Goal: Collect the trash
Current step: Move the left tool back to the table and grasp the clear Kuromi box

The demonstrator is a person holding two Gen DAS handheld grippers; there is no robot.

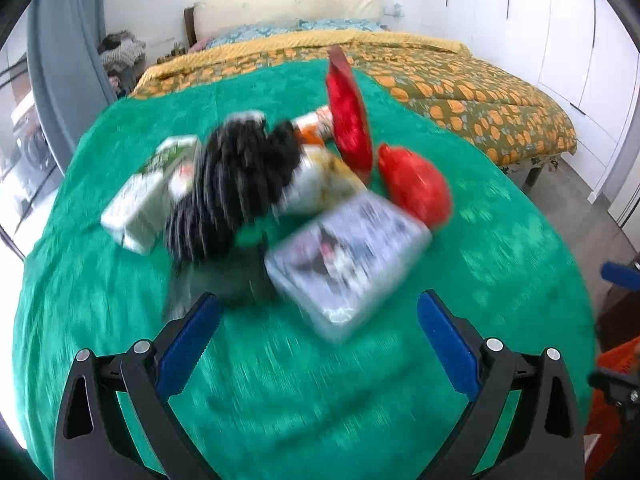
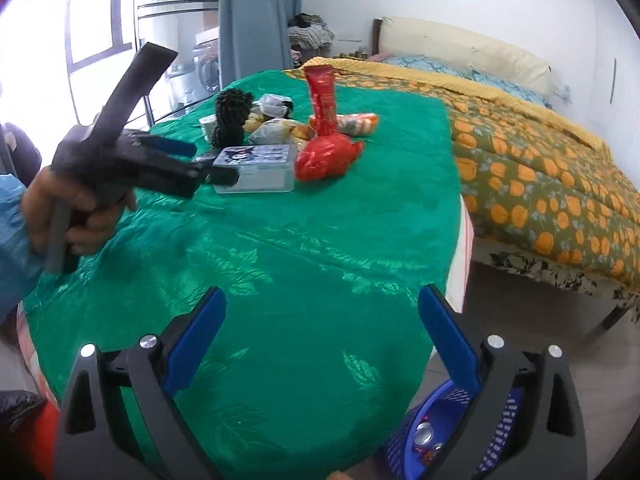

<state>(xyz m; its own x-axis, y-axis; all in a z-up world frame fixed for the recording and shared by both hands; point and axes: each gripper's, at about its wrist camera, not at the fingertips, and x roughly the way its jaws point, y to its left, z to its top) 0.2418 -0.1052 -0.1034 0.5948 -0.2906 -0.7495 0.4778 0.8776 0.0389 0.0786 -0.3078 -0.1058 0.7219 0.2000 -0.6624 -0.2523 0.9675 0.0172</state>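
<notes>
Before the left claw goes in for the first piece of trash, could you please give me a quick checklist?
1. Left claw open, empty: ok.
2. Right claw open, empty: ok.
3. Clear plastic box nearest the left claw, cloth between bare: ok.
4. Left view sharp enough to aim: not ok, blurred.
5. Blue basket on the floor below the right claw: ok.
6. Tall red wrapper stable: cannot tell.

left wrist view: close above the green-covered bench (image 1: pixel 120 320), facing the trash pile (image 1: pixel 272 184), blurred. right wrist view: further back near the bench edge (image 2: pixel 320 260), facing same pile (image 2: pixel 288 140). both share pile, bed (image 1: pixel 480 88).
</notes>
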